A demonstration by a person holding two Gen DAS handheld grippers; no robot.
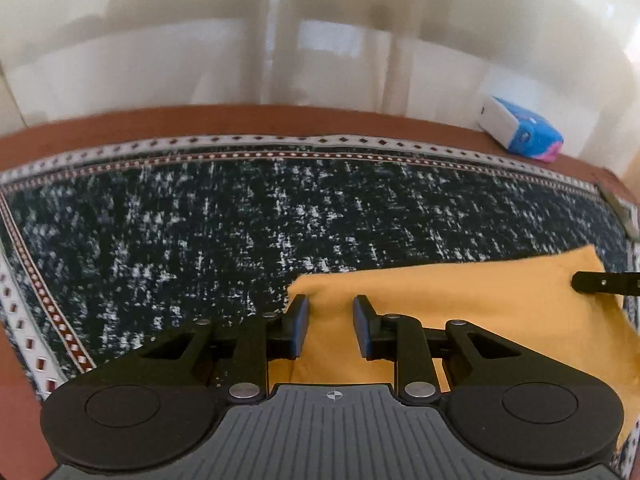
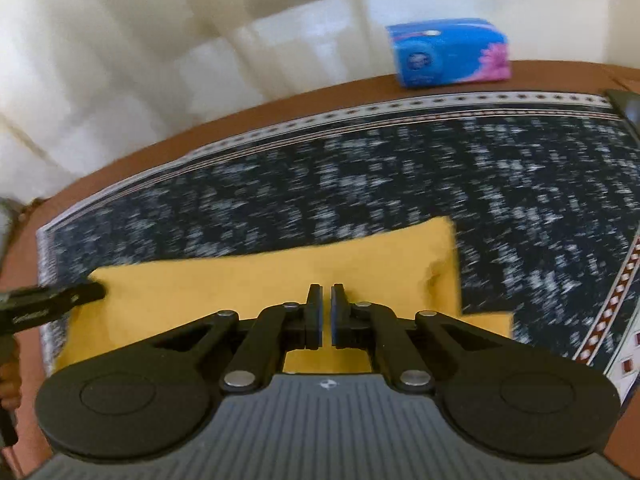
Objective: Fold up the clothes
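A yellow garment (image 1: 460, 296) lies folded flat on a dark speckled mat (image 1: 240, 220). My left gripper (image 1: 331, 308) is open and hovers low over the garment's left end, with one blue pad at the cloth's corner. A finger of my right gripper (image 1: 600, 282) reaches in over the garment's right end. In the right wrist view the yellow garment (image 2: 260, 280) stretches from left to right. My right gripper (image 2: 326, 300) sits above its near middle, its jaws drawn almost together with only a thin slit, and I see no cloth pinched. The left gripper (image 2: 60, 300) shows at the left edge.
The mat (image 2: 360, 172) has a patterned border and covers a brown table (image 2: 280, 108). A blue and pink tissue pack (image 2: 448, 52) stands at the table's far edge by a white wall. A dark object (image 2: 628, 104) lies at the mat's far right corner.
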